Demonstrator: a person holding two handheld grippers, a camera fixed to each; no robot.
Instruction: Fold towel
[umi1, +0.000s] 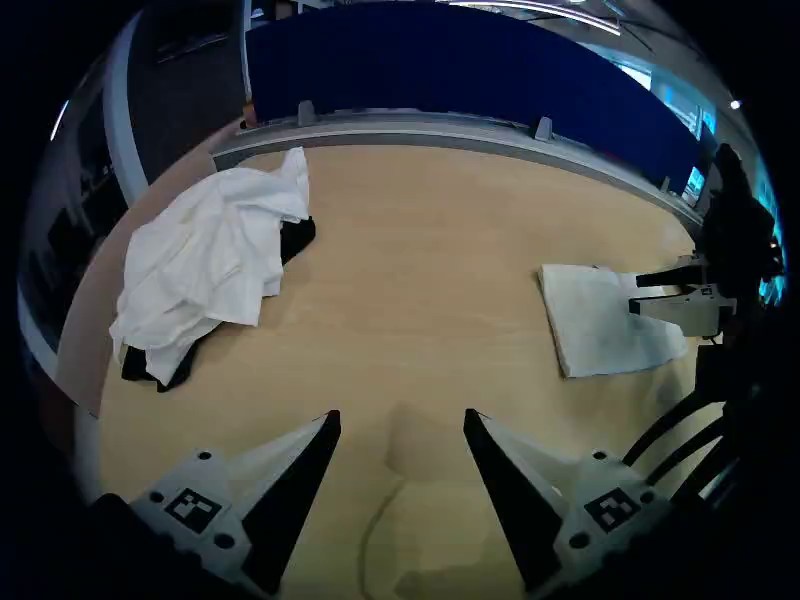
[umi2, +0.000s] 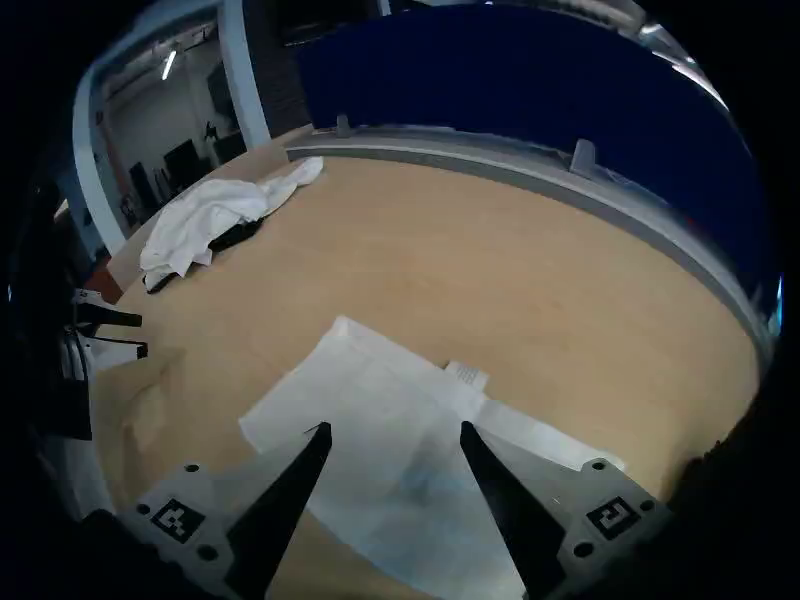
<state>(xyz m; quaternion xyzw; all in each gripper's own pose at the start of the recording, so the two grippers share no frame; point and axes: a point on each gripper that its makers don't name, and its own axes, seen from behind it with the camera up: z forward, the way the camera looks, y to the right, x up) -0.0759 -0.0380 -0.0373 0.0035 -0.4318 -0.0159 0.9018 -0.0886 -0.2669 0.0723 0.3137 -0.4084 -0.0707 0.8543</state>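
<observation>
A white towel (umi2: 370, 420), folded into a flat rectangle with a small label (umi2: 467, 373) at its far edge, lies on the wooden table right under my right gripper (umi2: 392, 432). That gripper's fingers are spread open above the cloth and hold nothing. In the left gripper view the same folded towel (umi1: 600, 325) lies at the right, with the right gripper (umi1: 634, 293) over its far side. My left gripper (umi1: 400, 425) hovers open over bare wood, well away from the towel. It appears at the left edge of the right gripper view as well (umi2: 143, 335).
A heap of crumpled white cloths (umi1: 210, 260) over something black lies at the table's far left corner (umi2: 215, 215). A grey rail and blue partition (umi1: 450, 70) border the table's back edge. Black chair parts (umi1: 700, 440) stand at the right.
</observation>
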